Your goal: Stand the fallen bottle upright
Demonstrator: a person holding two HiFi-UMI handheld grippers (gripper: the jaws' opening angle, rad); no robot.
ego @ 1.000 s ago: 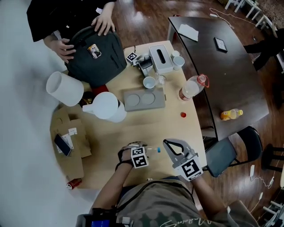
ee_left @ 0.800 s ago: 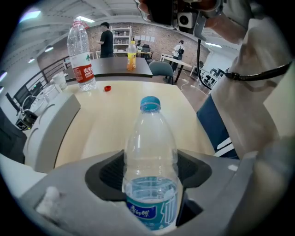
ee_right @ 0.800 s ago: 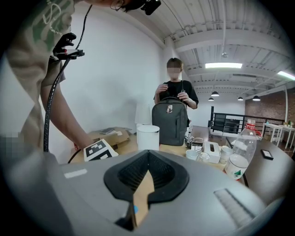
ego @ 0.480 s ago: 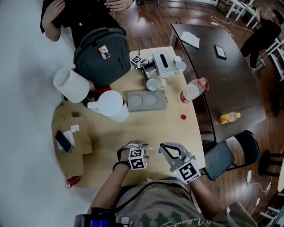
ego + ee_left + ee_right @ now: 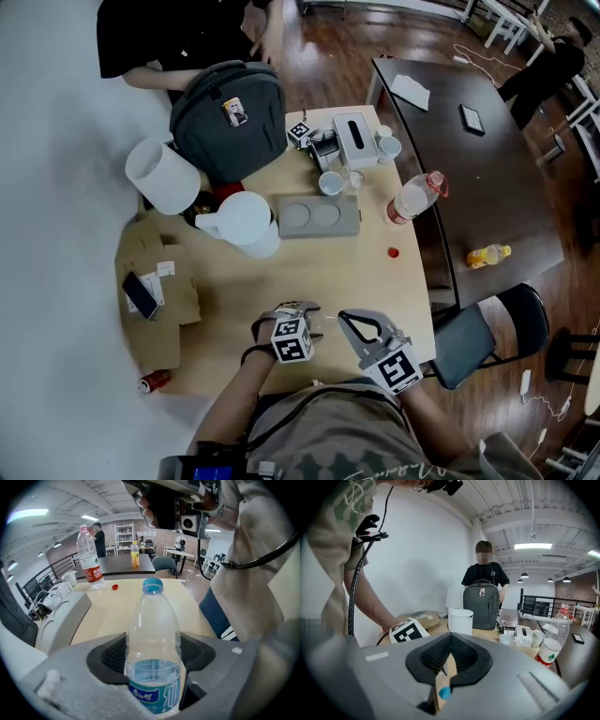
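The left gripper (image 5: 154, 667) is closed on a clear bottle (image 5: 153, 630) with a blue cap (image 5: 153, 585). Both pads press the lower body of the bottle at its blue label. In the left gripper view the bottle runs up the centre of the frame, with the cap end pointing away from the camera. In the head view the left gripper (image 5: 302, 314) is at lower centre, over the near edge of the light wooden bench (image 5: 309, 272). The bottle itself is hard to make out in that view. The right gripper (image 5: 449, 660) holds nothing, and its jaws stand together with only a thin slit between them. The blue cap shows through the lower end of that slit. In the head view the right gripper (image 5: 349, 321) is just to the right of the left one. Further up the bench stand a grey tray (image 5: 317, 216), a white bin (image 5: 246, 223) and a dark backpack (image 5: 225, 117). A red-labelled bottle (image 5: 415, 197) stands upright at the right edge of the bench, with a red cap (image 5: 395, 251) lying loose below it. An orange bottle (image 5: 489, 254) lies on the dark bench (image 5: 487, 178) at the right of the frame.
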